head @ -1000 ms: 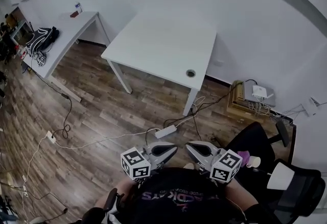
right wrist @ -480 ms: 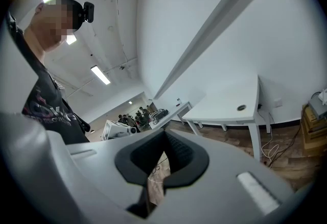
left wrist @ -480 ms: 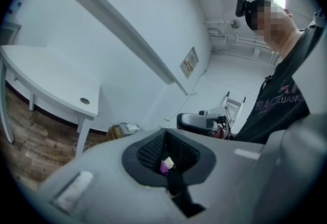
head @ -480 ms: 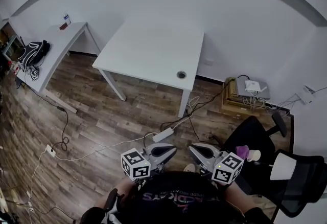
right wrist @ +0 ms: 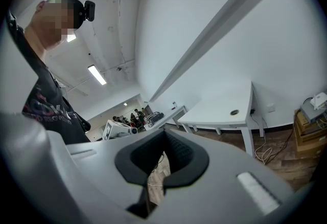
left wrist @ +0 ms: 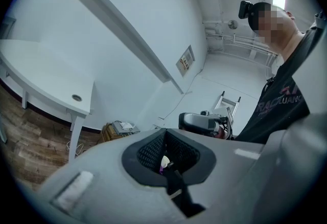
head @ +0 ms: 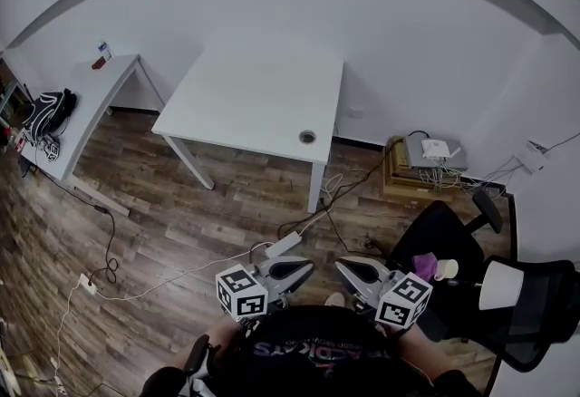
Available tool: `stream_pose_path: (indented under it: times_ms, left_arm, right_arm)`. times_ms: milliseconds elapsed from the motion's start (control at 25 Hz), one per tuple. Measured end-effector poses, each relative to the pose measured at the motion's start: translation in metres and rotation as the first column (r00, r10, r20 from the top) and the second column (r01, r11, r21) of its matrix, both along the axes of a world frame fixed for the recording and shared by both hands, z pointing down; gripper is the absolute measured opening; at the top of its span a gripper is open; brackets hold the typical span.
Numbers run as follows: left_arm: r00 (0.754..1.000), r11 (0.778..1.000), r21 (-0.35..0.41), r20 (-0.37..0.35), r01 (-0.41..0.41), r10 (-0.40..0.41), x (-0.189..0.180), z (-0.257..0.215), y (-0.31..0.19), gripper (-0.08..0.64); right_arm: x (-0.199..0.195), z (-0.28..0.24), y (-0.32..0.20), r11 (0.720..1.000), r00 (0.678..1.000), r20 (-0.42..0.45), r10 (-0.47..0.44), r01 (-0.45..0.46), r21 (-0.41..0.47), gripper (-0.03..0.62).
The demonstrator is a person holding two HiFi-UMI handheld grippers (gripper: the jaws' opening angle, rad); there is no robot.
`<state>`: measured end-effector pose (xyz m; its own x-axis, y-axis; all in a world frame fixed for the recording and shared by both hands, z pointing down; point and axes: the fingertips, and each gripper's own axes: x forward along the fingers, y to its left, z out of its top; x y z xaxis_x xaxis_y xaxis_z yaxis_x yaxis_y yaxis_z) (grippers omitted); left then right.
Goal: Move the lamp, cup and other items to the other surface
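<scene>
Two white benches are standing on a wood-plank floor [head: 181,205] along a white wall. The larger bench [head: 245,91] is sitting at the middle of the head view, its top bare but for a round cable hole. The narrower side bench [head: 91,96] is carrying a dark backpack [head: 47,110] at far left.

At lower right, a black office chair [head: 444,237] is standing well apart from both benches, with a second black chair [head: 544,323] just beside it. The lamp [head: 501,285], its white shade showing, is resting between the two chairs. The cream cup [head: 446,270] and a purple item [head: 423,266] are sitting together on the nearer chair's seat.

A person in a dark printed shirt is holding both tongs level and close to the body at the bottom edge. The left tongs [head: 294,270] are clenched with nothing between their pads, and the right tongs [head: 355,270] are likewise clenched and empty. Both are pointing out over the floor, near the chair but touching none of the items.

Against the wall, a wooden box [head: 403,176] is carrying a white router [head: 433,150], and a power strip [head: 283,246] is lying on the floor among loose cables.
</scene>
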<state>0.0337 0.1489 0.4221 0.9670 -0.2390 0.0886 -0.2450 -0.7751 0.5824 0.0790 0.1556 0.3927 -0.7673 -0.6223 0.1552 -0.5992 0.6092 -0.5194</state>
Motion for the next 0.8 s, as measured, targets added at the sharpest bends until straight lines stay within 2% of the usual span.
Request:
stream_pose_path:
  times_ms: [800]
  left_arm:
    - [1.000, 1.000, -0.022, 0.010, 0.021, -0.021, -0.014, 0.004, 0.006, -0.002]
  right_arm:
    - [-0.014, 0.000, 0.006, 1.000, 1.000, 0.007, -0.026, 0.026, 0.003, 0.003]
